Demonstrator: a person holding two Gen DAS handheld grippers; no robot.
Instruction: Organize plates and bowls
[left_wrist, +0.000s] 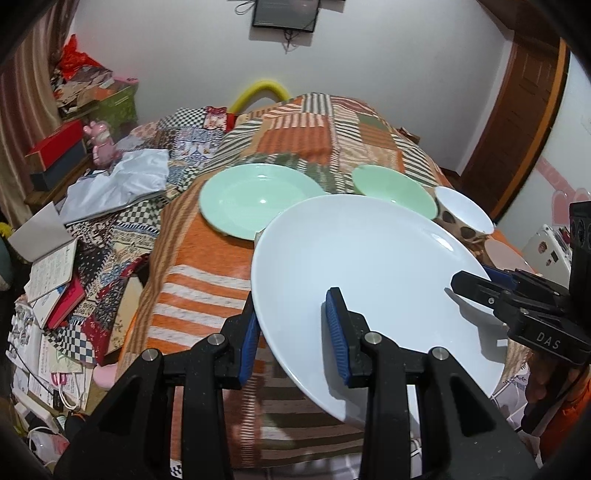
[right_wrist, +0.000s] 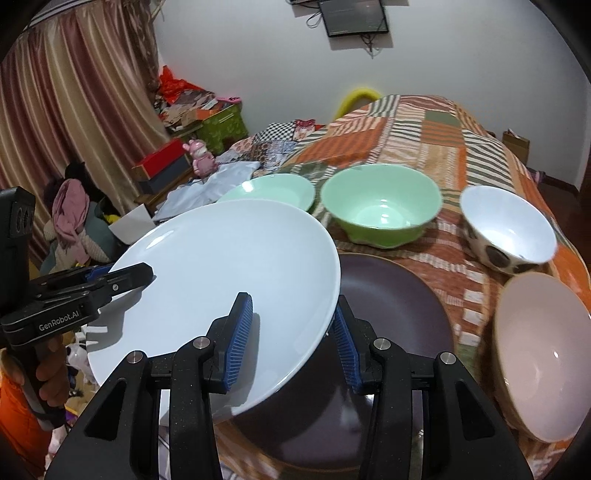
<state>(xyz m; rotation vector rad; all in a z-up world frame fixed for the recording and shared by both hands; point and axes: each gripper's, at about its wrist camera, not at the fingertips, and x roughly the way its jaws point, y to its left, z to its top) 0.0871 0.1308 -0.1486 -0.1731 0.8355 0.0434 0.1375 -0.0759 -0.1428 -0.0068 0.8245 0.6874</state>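
Both claws (left_wrist: 295, 332) (right_wrist: 291, 332) gripping white plate (left_wrist: 369, 266), lifted

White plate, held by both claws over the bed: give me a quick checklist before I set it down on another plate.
1. Left claw clamped on the white plate rim: ok.
2. Right claw clamped on the opposite rim: ok.
3. Plate level: not ok, tilted.
4. Dark plate beneath is bare: ok.
5. Green plate bare as an alternative spot: ok.
6. Clearance from the green bowl and spotted bowl: ok, both lie farther back.
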